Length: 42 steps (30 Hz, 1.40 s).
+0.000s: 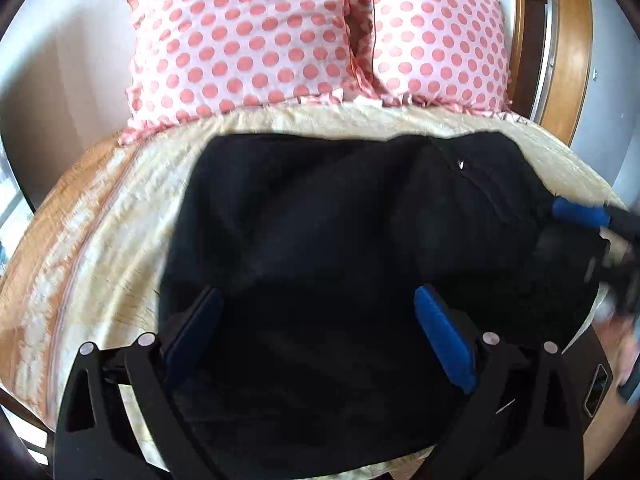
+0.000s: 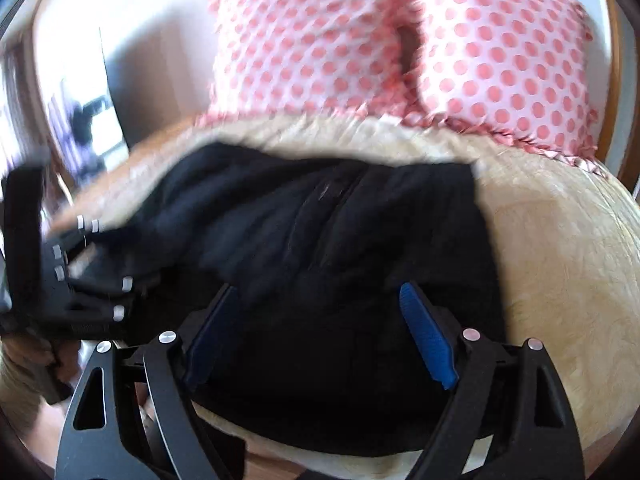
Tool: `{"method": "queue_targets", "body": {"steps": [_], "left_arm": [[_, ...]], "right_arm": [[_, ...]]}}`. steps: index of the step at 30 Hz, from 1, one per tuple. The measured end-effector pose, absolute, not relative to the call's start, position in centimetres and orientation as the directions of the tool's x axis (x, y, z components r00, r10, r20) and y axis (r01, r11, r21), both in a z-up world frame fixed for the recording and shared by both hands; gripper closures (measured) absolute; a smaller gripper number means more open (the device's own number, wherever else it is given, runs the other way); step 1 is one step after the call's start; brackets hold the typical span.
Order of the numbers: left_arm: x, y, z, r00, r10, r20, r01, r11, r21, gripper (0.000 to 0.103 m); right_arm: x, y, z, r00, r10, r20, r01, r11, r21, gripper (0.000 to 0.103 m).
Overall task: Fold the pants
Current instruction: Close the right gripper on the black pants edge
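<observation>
Black pants lie in a compact heap on a cream bedspread; they also show in the right wrist view. My left gripper is open, hovering just above the near part of the pants, with nothing between its blue pads. My right gripper is open too, over the near right part of the pants. The right gripper's blue finger shows at the right edge of the left wrist view. The left gripper's black body shows at the left of the right wrist view.
Two pink polka-dot pillows stand at the head of the bed, also seen in the right wrist view. A wooden frame and wall lie behind. Bare bedspread lies right of the pants.
</observation>
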<state>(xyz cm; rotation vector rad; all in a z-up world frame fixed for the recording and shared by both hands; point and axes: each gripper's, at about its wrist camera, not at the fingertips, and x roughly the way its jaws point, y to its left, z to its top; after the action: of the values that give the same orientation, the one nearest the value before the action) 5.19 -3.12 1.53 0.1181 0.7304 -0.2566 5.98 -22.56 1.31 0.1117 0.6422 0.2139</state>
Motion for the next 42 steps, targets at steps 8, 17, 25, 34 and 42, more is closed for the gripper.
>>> {"method": "queue_targets", "body": {"steps": [8,17,25,34,42], "left_arm": [[6.0,-2.4,2.0,0.745,-0.141,-0.652,0.235,0.97,0.058,0.002],[6.5,-1.9,1.3,0.724,-0.139,-0.676,0.225,0.973,0.041,0.002],[6.8,-2.1,1.1,0.72,-0.138,-0.68,0.224,0.974,0.039,0.002],[7.2,-2.1,0.8,0.715,-0.143,-0.684,0.226,0.974,0.032,0.002],[7.2,-2.2,0.8,0.715,-0.144,-0.684,0.225,0.974,0.03,0.002]], "right_arm": [[14.1,-29.9,-0.1,0.669,0.334,-0.664,-0.1,0.926,0.365,0.011],[17.0,-30.3,-2.6,0.569,0.414,-0.711,-0.117,0.896,0.428,0.029],[17.0,-29.9,-2.7,0.58,0.433,-0.69,-0.184,0.895,0.406,0.035],[15.1,-27.9,-1.2,0.644,0.359,-0.676,-0.283,0.932,0.225,0.07],[17.1,-29.4,-2.5,0.593,0.414,-0.691,-0.237,0.91,0.341,0.047]]}}
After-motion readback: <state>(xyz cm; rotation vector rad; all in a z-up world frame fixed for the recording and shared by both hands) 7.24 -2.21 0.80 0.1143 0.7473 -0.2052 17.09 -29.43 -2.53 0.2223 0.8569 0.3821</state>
